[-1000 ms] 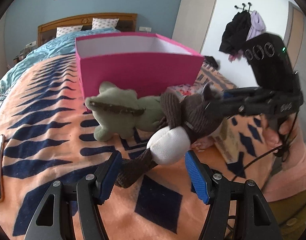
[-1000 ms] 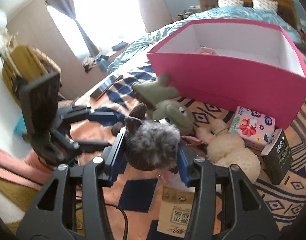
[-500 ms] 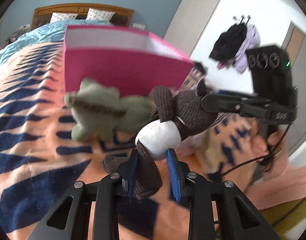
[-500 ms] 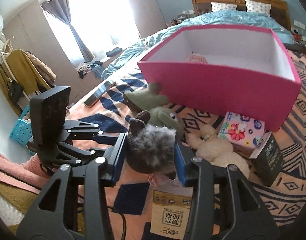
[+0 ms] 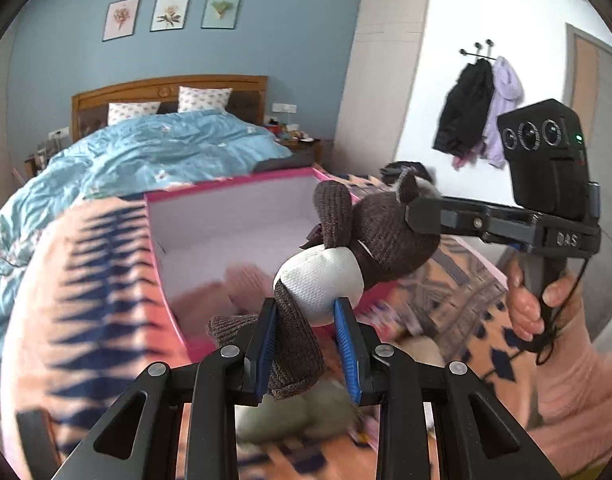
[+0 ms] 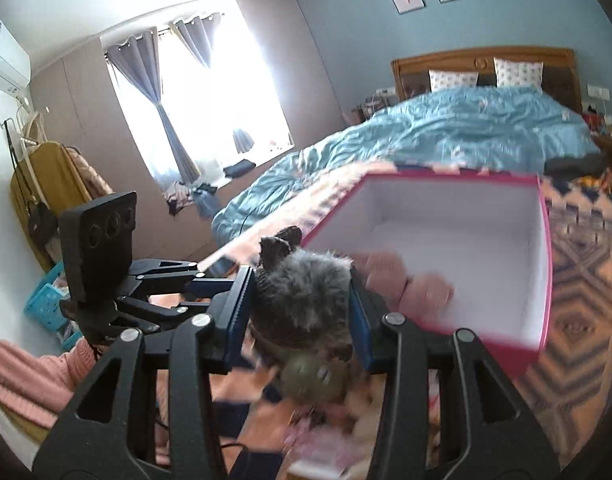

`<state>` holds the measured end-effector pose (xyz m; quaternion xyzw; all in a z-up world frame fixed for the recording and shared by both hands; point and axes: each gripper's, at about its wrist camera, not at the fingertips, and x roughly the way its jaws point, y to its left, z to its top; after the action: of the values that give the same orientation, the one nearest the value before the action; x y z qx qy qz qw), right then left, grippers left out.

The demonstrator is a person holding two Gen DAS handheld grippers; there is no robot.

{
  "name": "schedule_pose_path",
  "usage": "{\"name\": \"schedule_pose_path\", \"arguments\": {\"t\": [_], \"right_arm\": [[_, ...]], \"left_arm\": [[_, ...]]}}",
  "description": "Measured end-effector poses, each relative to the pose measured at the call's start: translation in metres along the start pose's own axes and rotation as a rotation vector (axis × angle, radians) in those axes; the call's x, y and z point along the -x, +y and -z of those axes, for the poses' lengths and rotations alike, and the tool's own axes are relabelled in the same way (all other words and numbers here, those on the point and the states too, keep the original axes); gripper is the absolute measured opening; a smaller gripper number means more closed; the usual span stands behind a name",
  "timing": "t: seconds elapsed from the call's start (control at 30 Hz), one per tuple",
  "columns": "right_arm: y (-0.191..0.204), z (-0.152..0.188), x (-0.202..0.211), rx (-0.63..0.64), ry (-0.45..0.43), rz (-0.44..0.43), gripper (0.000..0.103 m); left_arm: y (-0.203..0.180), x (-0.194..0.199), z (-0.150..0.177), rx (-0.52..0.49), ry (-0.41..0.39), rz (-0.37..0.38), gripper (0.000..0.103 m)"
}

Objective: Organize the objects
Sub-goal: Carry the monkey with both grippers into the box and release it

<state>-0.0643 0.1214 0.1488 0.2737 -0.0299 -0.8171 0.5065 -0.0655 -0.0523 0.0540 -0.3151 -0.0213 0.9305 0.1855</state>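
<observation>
Both tools are clamping the brown plush toy (image 5: 370,240): left tool (image 5: 306,344) gripping its leg, right tool (image 6: 302,312) its head, above the pink box (image 6: 546,264).

Blue duvet (image 5: 154,152), three framed prints (image 5: 170,14), coats on hooks (image 5: 480,112).

Left hand-held gripper (image 5: 306,344) and right hand-held gripper (image 6: 302,316) are both clamped, facing each other.
</observation>
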Motion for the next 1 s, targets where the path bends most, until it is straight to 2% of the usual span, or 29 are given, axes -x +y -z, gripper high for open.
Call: {"name": "schedule_pose_path", "arguments": {"t": [0.23, 0.4, 0.73, 0.83, 0.97, 1.0], "right_arm": [[-0.046, -0.034, -0.041, -0.04, 0.01, 0.013, 0.047], [-0.083, -0.048, -0.079, -0.094, 0.074, 0.019, 0.047], [-0.126, -0.044, -0.134, -0.203, 0.249, 0.058, 0.047], [-0.126, -0.042, -0.144, -0.203, 0.312, 0.096, 0.048], [-0.132, -0.04, -0.151, -0.23, 0.353, 0.142, 0.05], [-0.135, -0.039, -0.151, -0.245, 0.358, 0.152, 0.054]], "left_arm": [[0.037, -0.045, -0.039, 0.034, 0.04, -0.07, 0.028], [0.065, -0.085, -0.048, 0.086, 0.113, -0.091, 0.028], [0.084, -0.137, -0.05, 0.11, 0.223, -0.157, 0.028], [0.082, -0.145, -0.051, 0.098, 0.238, -0.198, 0.028], [0.082, -0.147, -0.049, 0.095, 0.237, -0.204, 0.028], [0.082, -0.146, -0.048, 0.096, 0.234, -0.207, 0.028]]}}
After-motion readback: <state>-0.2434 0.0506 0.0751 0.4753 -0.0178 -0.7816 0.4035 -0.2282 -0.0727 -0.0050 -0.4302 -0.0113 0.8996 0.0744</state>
